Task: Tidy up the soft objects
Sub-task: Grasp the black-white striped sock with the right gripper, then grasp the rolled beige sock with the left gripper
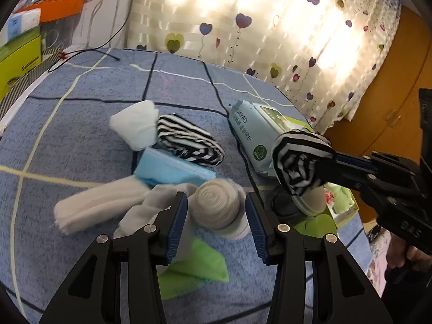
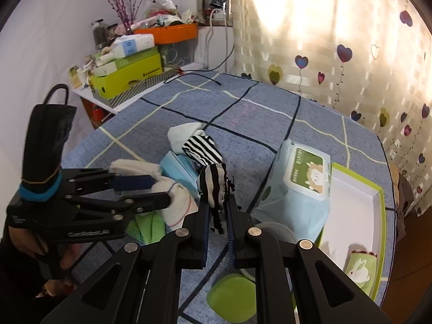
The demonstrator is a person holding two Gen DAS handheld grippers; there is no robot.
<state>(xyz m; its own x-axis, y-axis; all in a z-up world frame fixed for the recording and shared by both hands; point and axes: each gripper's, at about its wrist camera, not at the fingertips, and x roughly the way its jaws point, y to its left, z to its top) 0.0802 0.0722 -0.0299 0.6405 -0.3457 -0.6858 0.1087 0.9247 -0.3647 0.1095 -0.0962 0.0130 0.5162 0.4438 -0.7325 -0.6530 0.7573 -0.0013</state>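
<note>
My right gripper [image 2: 218,210] is clamped on a rolled striped sock [image 1: 299,159], lifted clear of the bed; its long axis runs up between the pads. My left gripper [image 1: 216,216] stands parted around a rolled grey sock [image 1: 218,206], pads not touching it. Landmark: wipes pack [image 2: 299,181]. Left of it lie a second striped sock [image 2: 201,152], a white sock [image 2: 182,135] and blue masks [image 1: 172,170]. Only the right view shows the green-rimmed box [image 2: 378,216] just right of the pack.

Sunlit heart-print curtain [image 2: 337,54], white wall [image 2: 48,40], wooden cabinet [image 1: 391,94]
</note>
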